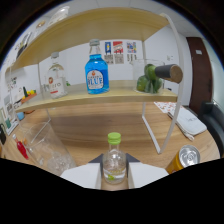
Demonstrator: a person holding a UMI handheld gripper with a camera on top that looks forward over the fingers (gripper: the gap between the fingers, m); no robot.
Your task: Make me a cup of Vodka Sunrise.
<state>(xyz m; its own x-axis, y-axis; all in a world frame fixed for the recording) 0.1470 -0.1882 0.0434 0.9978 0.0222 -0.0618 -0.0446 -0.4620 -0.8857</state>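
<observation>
It is looking like a makeshift bar corner set up inside an office or lab room. A pale wooden shelf (100,97) on white legs is sitting on a wooden counter (120,131), carrying a blue liqueur bottle (96,69), a clear spirit bottle (56,77) and limes (148,82). Printed notices (120,51) are hanging on the plain white wall behind, beside a dark door (199,70).

A green cap (114,137) is seen on the clear bottle (114,162). Blue liquid and a white label are shown by the shelf bottle (96,70). A gold can (184,159) is seen at four o'clock. The shelf (100,97) is pale wood.
</observation>
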